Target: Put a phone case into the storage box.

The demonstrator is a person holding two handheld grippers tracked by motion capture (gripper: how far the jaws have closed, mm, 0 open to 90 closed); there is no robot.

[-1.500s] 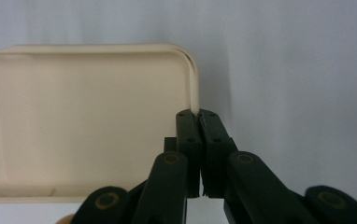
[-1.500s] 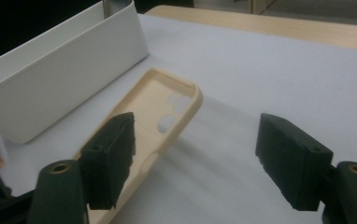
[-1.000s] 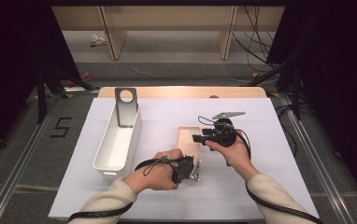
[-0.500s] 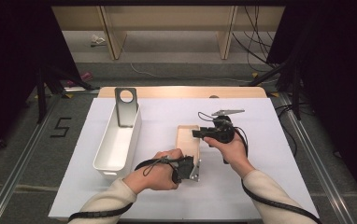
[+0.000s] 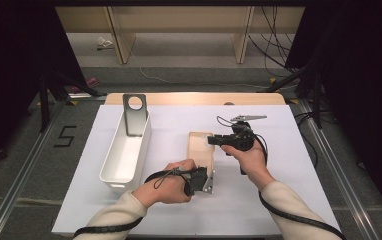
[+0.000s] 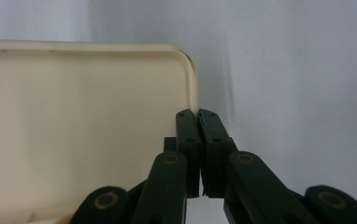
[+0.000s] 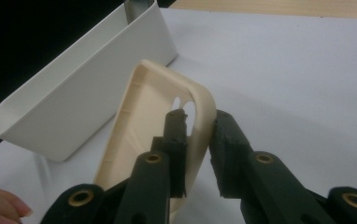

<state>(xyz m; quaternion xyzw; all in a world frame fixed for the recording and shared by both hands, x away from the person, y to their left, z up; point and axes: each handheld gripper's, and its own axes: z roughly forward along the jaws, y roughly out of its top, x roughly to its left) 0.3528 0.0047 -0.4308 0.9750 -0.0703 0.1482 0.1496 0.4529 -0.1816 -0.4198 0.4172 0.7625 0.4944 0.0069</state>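
We held the cream tray (image 5: 199, 148) between our 2 tongs, near the middle of the white desk (image 5: 289, 185), just to the right of the long white bin (image 5: 124, 155). Our left hand (image 5: 171, 181) lay low over the desk, forearm coming in from the bottom edge, and the left tongs (image 6: 198, 122) were pressed together on the tray's thin near rim. Our right hand (image 5: 251, 157) was raised, wrist cocked so the right tongs (image 7: 197, 126) pointed toward the bin. Their jaws had just been closing, with the tray's rounded far edge between them, 1 pad inside the rim and 1 outside, pinching it. In the right gripper view the tray stood tilted up on edge.
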